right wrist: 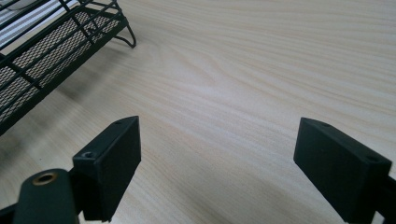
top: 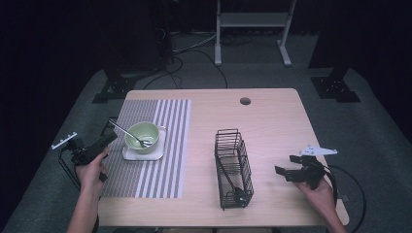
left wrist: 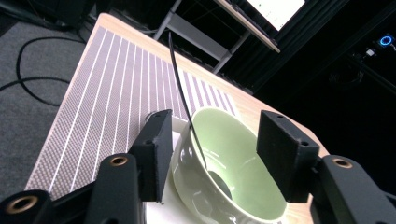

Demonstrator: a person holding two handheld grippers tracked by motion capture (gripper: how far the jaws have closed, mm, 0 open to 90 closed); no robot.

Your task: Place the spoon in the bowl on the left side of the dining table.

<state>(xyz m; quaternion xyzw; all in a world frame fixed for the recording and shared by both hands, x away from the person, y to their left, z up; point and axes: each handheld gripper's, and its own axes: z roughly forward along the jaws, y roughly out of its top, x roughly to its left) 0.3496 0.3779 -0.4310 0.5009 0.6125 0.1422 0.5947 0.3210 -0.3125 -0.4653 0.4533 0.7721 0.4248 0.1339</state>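
At the near edge of the desk (top: 272, 126), two forearms enter the high view, cut off at the bottom. The right claw (top: 286, 166) sits at about 4 o'clock, jaws spread wide with nothing between them over bare wood. Just left of it, near 6 o'clock, stands one black wire basket (top: 233, 167); a dark utensil (top: 232, 183) lies inside, its shape hard to make out through the wires. In the right gripper view the basket (right wrist: 42, 51) is cut off at the upper left corner.

The left claw (top: 108, 139) at 9 o'clock is also wide, its jaws on either side of the near rim of one pale green bowl (top: 142, 137) without gripping it. The bowl is glossy and round, standing on a white square saucer (top: 144, 153) on the striped placemat (top: 160, 160). One spoon (top: 130, 132) rests in it, handle leaning out toward 10 o'clock; in the left gripper view the spoon (left wrist: 184, 105) shows as a thin dark line, its head dim at the bowl's (left wrist: 233, 177) bottom.

Farther off, at 12 o'clock, is one round hole (top: 245, 101) in the desk.
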